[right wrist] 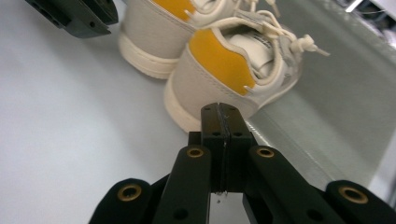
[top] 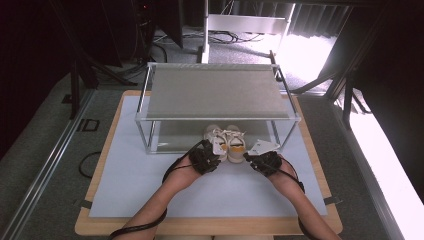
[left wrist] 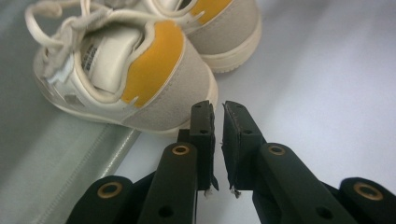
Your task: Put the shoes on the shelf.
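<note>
A pair of small cream shoes with yellow heel patches stands at the front of a shoe rack's lower shelf (top: 180, 136), heels toward me. In the high view the left shoe (top: 218, 137) and right shoe (top: 235, 142) sit side by side. My left gripper (top: 216, 152) sits just behind the left shoe's heel (left wrist: 154, 70); its jaws (left wrist: 218, 108) are shut to a thin slit with nothing between them. My right gripper (top: 248, 156) is shut and empty (right wrist: 222, 109), its tip close to the right shoe's heel (right wrist: 217, 65). Whether either tip touches a shoe I cannot tell.
The metal rack's grey top shelf (top: 215, 92) overhangs the shoes. A pale mat (top: 150, 185) covers the wooden table (top: 100, 226), with free room in front of the rack. The left gripper's body (right wrist: 79, 16) shows beside the other shoe (right wrist: 149, 32).
</note>
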